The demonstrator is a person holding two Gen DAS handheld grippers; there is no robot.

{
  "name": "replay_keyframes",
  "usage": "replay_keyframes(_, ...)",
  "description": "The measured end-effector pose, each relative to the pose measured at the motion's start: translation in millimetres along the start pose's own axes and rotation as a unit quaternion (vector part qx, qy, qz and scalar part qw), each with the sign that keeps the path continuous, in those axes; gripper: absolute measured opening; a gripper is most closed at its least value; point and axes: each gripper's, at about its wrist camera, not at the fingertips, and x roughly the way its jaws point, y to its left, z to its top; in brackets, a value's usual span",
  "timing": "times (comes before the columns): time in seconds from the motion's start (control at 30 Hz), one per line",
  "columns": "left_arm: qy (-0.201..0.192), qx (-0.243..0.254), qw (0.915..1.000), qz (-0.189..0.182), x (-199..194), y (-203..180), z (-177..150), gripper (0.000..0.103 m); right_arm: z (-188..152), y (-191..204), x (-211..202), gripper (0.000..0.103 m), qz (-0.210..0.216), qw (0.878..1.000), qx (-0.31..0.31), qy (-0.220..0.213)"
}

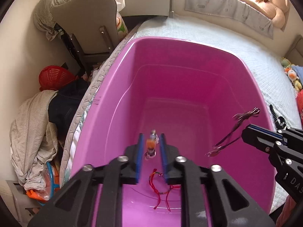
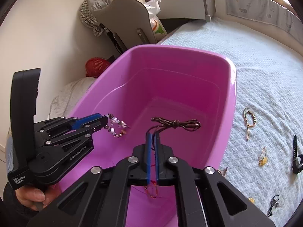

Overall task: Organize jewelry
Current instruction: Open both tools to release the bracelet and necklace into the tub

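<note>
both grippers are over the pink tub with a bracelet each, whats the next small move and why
Probably open both a little wider so the pieces fall. The left gripper has a beaded bracelet loose between its parted jaws, the right gripper has a brown cord bracelet at its tips, and both hang over the pink tub, where a red string bracelet already lies.

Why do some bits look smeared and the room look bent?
Left wrist view: the beaded bracelet between the fingers is motion-blurred, and window glare washes out the top right. Right wrist view: the brown cord is sharper. Both views: the fisheye lens curves the pink tub.
</note>
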Motion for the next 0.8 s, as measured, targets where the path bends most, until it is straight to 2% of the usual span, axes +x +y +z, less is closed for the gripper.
replay_keyframes(0.03, -0.004, 0.002, 1.0, 0.004, -0.9, 0.1, 0.6, 0.045, -0.2, -0.7, -1.3, 0.041, -0.004, 1.0, 0.002, -0.003)
replay_keyframes(0.07, -0.009, 0.004, 0.9999, 0.011, -3.0, -0.1, 0.4, 0.071, -1.6, -1.1, -2.5, 0.048, -0.008, 1.0, 0.003, -0.007)
replay_keyframes(0.1, -0.017, 0.003, 0.9997, 0.018, -5.1, 0.9, 0.3, 0.082, -2.9, -1.6, -3.8, 0.049, -0.011, 1.0, 0.001, -0.013)
replay_keyframes(0.13, -0.027, 0.002, 0.9994, 0.021, -8.9, 2.1, 0.2, 0.088, -3.7, -1.1, -6.1, 0.049, -0.015, 1.0, -0.001, -0.016)
replay_keyframes(0.53, -0.024, -0.001, 0.999, 0.037, -20.4, -1.7, -2.7, 0.087, -14.9, -16.2, -18.0, 0.049, -0.015, 1.0, 0.012, -0.022)
replay_keyframes(0.8, -0.027, -0.01, 0.9989, 0.038, -31.2, -8.3, -9.2, 0.09, -23.9, -21.0, -30.3, 0.054, -0.018, 0.999, 0.011, -0.031)
